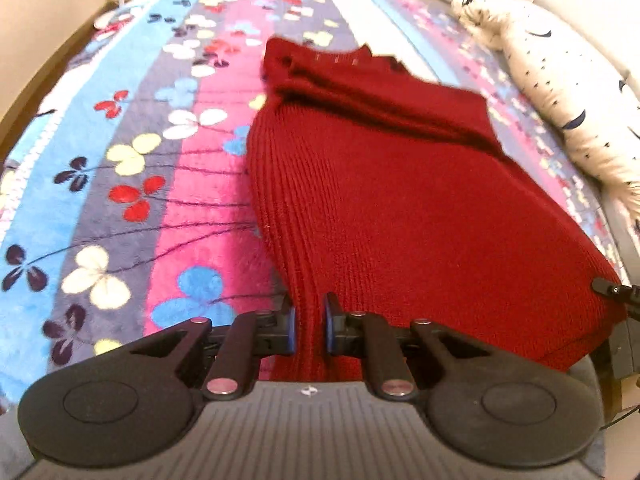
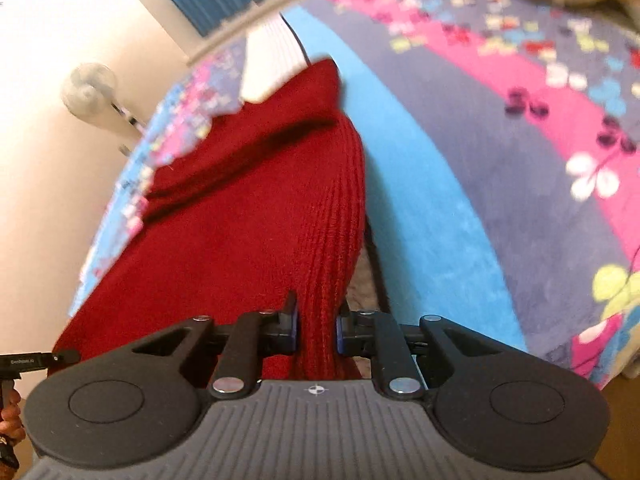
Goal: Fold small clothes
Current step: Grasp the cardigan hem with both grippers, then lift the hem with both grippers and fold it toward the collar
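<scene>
Both tools, left tool (image 1: 310, 326) and right tool (image 2: 316, 326), grip my dark red ribbed knit sweater (image 1: 392, 200) (near hem) over the floral fleece bed blanket (image 1: 120, 184).

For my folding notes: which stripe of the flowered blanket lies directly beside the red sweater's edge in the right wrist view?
The plain sky-blue stripe borders the red sweater; unlike the grey and pink stripes, it carries no flowers.

Left gripper (image 1: 310, 330) pinches red sweater (image 1: 400, 208) hem over floral blanket (image 1: 132, 184).
</scene>
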The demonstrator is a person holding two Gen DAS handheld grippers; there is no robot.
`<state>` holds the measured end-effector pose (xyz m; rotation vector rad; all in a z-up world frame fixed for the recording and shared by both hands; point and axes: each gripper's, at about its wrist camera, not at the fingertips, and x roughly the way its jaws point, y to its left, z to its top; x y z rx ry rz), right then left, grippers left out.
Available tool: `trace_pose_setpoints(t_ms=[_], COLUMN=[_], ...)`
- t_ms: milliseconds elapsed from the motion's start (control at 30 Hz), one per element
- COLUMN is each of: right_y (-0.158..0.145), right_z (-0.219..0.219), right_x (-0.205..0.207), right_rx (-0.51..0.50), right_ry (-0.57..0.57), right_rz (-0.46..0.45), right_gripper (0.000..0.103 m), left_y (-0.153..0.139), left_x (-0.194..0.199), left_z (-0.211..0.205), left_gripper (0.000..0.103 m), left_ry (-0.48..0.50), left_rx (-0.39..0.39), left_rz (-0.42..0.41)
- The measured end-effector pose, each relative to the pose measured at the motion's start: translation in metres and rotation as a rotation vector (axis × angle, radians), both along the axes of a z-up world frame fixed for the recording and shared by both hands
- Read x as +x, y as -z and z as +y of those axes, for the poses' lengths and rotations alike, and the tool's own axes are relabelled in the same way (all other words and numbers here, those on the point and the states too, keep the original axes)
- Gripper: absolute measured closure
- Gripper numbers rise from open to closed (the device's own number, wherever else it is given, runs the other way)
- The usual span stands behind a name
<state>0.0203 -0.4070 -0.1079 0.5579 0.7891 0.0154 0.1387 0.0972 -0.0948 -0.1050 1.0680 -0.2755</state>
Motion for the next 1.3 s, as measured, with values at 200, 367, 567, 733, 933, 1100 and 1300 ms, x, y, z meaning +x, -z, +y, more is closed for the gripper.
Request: trace_pose_setpoints(t_ms=[200, 367, 567, 733, 933, 1100, 1300], right_y=[-0.023, -0.036, -0.044, -0.056, -0.071, -0.047, -0.003], right_z=[-0.006, 0.002, -0.004, -0.015, -0.036, -0.058, -0.082], right_x=[-0.062, -0.125, -0.140, -0.085, 0.033, 0.162, 0.245], right_rx=[0.034, 0.071, 0.096, 0.106, 0.118, 0.177, 0.101], right_ry=[0.025, 0.042, 0.079, 0.090, 0.122, 0.233, 0.472], right_rz=[-0.025, -0.019, 0.024, 0.035, 0.059, 0.167, 0.218], right_gripper=[0.087, 0.087, 0.087, 0.086, 0.086, 0.084, 0.038], left_y=[-0.018, -0.026, -0.027, -0.039, -0.059, -0.032, 0.003], left_x=[-0.071, -0.135, -0.151, -0.096, 0.017, 0.159, 0.274], left_z=[0.007, 0.015, 0.015, 0.016, 0.012, -0.005, 0.012], left_gripper=[0.089, 0.089, 0.089, 0.089, 0.089, 0.086, 0.018], left_ry=[0.021, 0.016, 0.012, -0.021, -0.081, -0.169, -0.428], left_rx=[-0.038, -0.084, -0.077, -0.098, -0.115, -0.098, -0.032], left_rz=[0.002, 0.023, 0.035, 0.024, -0.024, 0.037, 0.090])
